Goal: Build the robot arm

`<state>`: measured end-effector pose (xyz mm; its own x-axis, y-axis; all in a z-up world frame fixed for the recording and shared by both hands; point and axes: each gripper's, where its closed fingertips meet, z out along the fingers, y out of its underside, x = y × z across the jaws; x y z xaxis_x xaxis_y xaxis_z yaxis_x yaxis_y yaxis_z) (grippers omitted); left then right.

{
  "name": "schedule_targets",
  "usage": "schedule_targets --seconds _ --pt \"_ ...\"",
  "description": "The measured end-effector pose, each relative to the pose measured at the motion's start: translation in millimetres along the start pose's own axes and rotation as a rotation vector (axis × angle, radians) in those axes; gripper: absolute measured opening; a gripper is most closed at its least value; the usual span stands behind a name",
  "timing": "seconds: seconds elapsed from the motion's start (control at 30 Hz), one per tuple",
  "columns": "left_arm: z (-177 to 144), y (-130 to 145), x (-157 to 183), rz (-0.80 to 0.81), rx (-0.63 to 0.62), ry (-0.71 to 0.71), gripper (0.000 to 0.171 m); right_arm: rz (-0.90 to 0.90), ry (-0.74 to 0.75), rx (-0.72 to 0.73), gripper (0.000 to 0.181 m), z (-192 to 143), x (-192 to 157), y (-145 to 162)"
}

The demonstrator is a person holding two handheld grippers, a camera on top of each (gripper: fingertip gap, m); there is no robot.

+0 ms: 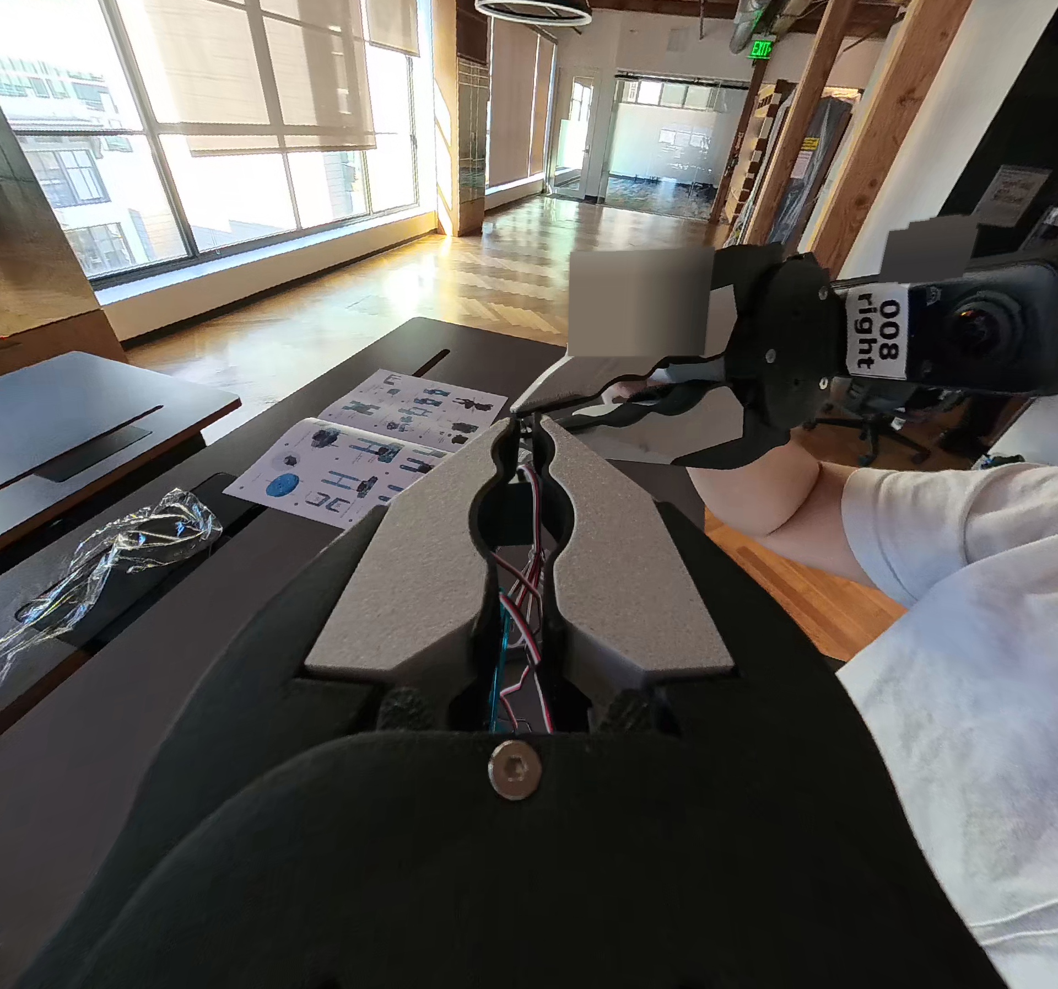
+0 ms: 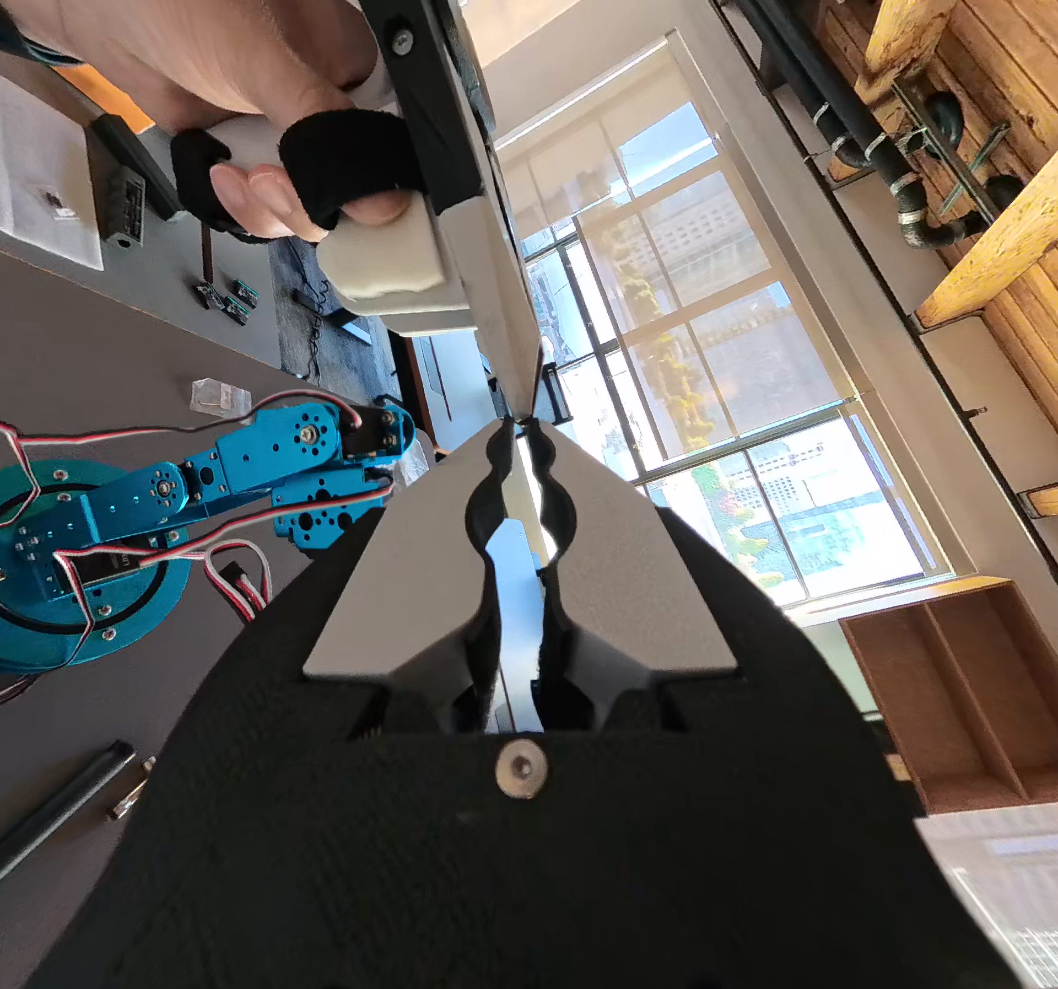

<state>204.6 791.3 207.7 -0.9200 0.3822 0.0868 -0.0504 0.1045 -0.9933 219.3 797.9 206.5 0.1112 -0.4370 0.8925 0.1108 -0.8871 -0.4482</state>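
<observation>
My left gripper [image 1: 525, 424] is shut and held above a black table [image 1: 172, 646]. Red, white and black servo wires [image 1: 524, 589] show below it through the gap between the fingers. My right gripper [image 2: 518, 420] is shut too, and it reaches in from the right in the left wrist view [image 1: 518, 409]. The two grippers' tips meet in the air. A tiny dark piece shows where they touch; I cannot tell what it is or which gripper holds it. A blue metal robot arm [image 2: 229, 480] on a round teal base [image 2: 143, 612] lies on the table below.
An open instruction sheet [image 1: 366, 446] and crumpled clear plastic [image 1: 114, 549] lie on the table. Small circuit boards [image 2: 226, 297], a clear bag [image 2: 220, 394], a black rod [image 2: 63, 795] and a paper [image 2: 40, 177] lie there too. Another desk [image 1: 86, 406] stands at the left.
</observation>
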Motion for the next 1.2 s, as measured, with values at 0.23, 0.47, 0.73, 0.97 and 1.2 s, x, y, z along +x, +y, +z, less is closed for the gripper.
schedule_targets --seconds 0.23,0.47,0.73,0.97,1.2 --pt "12 -3 12 0.012 -0.002 0.021 0.002 0.054 -0.017 0.066 0.003 -18 4 2" --pt "3 6 38 -0.021 0.022 0.031 0.040 0.260 -0.156 0.082 0.003 -65 -32 14" --pt "-63 75 49 -0.155 0.045 -0.178 0.040 0.740 -0.779 -0.284 0.004 -112 -257 89" --pt "-67 184 57 -0.372 -0.125 -0.311 0.030 0.659 -0.755 -0.291 0.004 -103 -301 102" --pt "-7 253 87 -0.707 -0.006 -0.113 0.009 0.455 -0.649 -0.149 0.004 -90 -268 64"
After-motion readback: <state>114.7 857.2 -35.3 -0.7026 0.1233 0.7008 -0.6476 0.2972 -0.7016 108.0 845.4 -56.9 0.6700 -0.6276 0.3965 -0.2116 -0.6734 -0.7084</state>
